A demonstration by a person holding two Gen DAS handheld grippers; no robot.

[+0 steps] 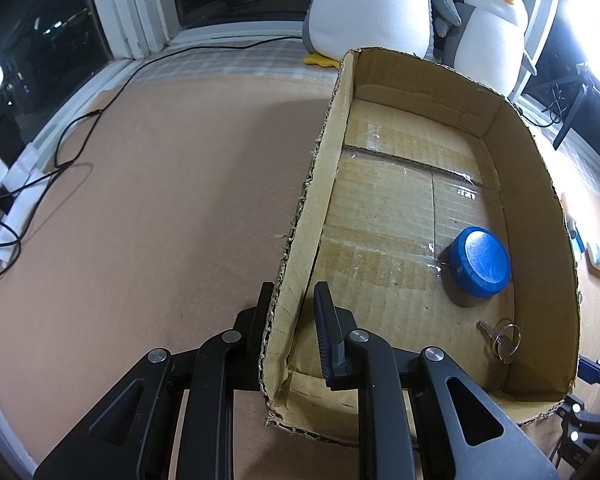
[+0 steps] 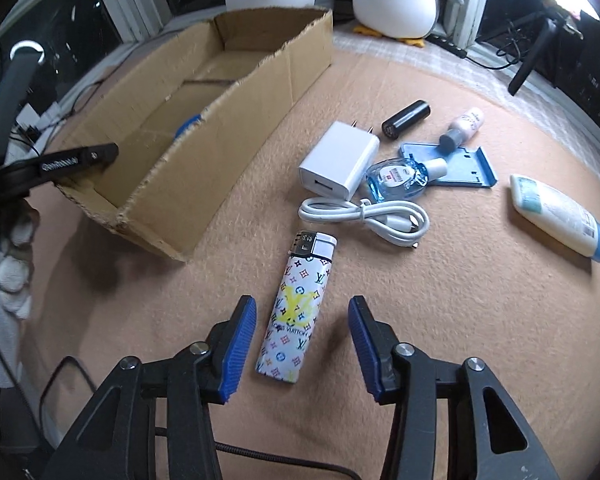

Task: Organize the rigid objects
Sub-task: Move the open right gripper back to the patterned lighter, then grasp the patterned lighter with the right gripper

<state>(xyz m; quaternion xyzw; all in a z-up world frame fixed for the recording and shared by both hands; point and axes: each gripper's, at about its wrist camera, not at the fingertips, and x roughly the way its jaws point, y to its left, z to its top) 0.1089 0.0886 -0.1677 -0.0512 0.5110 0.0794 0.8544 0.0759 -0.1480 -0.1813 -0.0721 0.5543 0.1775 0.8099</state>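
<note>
Right gripper (image 2: 302, 350) straddles the lower body of the patterned lighter (image 2: 296, 312), which lies flat on the tan mat (image 2: 440, 320); the jaws stand apart, both pads clear of it. Left gripper (image 1: 294, 332) is clamped on the near left wall of the cardboard box (image 1: 540, 216), steadying it. Inside the box lie a blue-lidded jar (image 1: 480, 266) and a key on a ring (image 1: 500, 338). Beyond the lighter: white cable (image 2: 364, 216), white charger (image 2: 340, 160), small blue bottle (image 2: 396, 178), black cylinder (image 2: 406, 119). Step in hand, as judged: grasping the lighter. Next move calls for closing squarely on its narrow sides, then lifting over the box wall.
</note>
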